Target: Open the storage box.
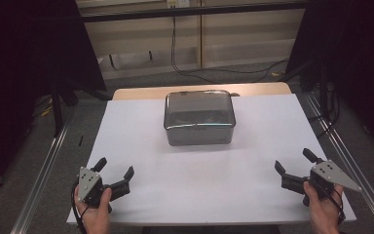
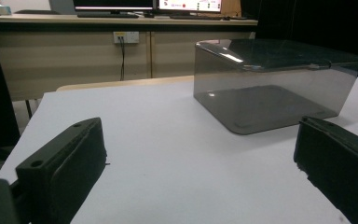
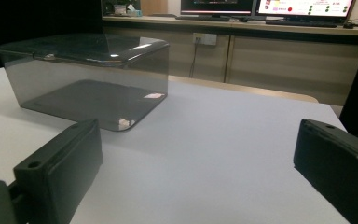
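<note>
While both grippers rest at the near edge of the desk, we have yet to touch anything. Our left gripper sits near the near left corner of the white sheet, jaws spread wide with nothing between them; the left gripper view looks out between its two black jaws at bare white surface. Our right gripper sits near the near right corner, likewise wide and empty, and points inward toward the middle.

The box stands toward the far middle of the desk, well apart from both grippers. It is a smoky, see-through container with rounded corners, and its lid lies flat on top, seated all round as far as we can tell. Through the walls we see its floor and no clear contents, though reflections make it hard to be sure. In the left gripper view it sits ahead and to the right; in the right gripper view the box sits ahead and to the left.

We judge the work to be at its very start: the box is unmoved by us and shut, and neither gripper is on its way in. Everything is left to do, beginning, we think, with bringing both grippers forward to the box, one to each side.
</note>
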`<action>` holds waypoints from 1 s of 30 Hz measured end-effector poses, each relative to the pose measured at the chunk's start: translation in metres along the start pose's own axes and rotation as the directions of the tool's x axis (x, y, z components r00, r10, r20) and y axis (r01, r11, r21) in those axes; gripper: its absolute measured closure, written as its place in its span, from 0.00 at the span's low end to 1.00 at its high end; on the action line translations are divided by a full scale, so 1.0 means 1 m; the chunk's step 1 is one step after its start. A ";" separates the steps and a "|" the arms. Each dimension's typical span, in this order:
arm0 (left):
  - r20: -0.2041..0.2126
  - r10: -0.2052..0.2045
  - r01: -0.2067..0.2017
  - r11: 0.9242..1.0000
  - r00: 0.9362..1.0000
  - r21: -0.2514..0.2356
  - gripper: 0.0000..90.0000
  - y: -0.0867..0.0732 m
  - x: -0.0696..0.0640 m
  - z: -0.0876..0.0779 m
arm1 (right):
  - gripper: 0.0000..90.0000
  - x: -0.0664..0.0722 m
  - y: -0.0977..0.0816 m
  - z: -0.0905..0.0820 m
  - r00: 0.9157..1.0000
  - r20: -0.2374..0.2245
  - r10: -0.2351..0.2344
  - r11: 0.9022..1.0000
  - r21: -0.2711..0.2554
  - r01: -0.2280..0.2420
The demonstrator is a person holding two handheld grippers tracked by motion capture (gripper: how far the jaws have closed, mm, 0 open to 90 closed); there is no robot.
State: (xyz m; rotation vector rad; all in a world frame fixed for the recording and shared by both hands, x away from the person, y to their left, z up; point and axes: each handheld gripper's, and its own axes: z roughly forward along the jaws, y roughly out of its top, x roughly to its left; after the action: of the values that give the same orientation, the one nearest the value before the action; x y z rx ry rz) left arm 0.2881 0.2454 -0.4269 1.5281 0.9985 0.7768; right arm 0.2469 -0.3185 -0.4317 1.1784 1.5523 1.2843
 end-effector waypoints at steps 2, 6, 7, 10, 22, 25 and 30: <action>-0.001 -0.005 0.005 1.000 1.000 0.002 0.02 0.000 0.000 0.000 | 0.01 0.000 0.000 0.000 1.000 -0.011 0.003 1.000 0.005 -0.003; -0.007 -0.008 0.008 1.000 1.000 0.001 0.03 0.000 0.001 0.000 | 0.01 0.000 0.000 0.001 1.000 -0.016 0.003 1.000 0.011 -0.003; -0.010 -0.006 0.006 1.000 1.000 0.002 0.03 0.000 0.000 0.000 | 0.01 -0.001 0.000 0.001 1.000 -0.019 -0.018 1.000 0.022 0.019; -0.014 -0.025 0.025 1.000 1.000 -0.001 0.03 -0.001 0.001 0.000 | 0.01 -0.001 0.000 0.002 1.000 -0.029 0.002 1.000 0.023 -0.001; -0.013 -0.018 0.018 1.000 1.000 0.005 0.03 -0.001 -0.002 0.000 | 0.01 0.004 -0.001 0.007 0.996 -0.091 -0.001 1.000 0.029 0.004; -0.014 -0.019 0.019 1.000 1.000 0.005 0.03 -0.002 -0.002 0.000 | 0.00 0.006 -0.001 0.007 0.994 -0.108 0.003 1.000 0.025 0.000; -0.005 -0.011 0.011 1.000 1.000 0.005 0.03 -0.001 -0.002 0.000 | 0.00 0.010 -0.001 0.009 0.991 -0.132 0.009 1.000 0.031 -0.005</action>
State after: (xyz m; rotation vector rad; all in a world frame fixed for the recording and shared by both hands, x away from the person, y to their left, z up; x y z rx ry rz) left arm 0.2868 0.2434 -0.4277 1.5241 1.0126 0.7717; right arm 0.2525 -0.3070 -0.4338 1.1387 1.6693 1.3712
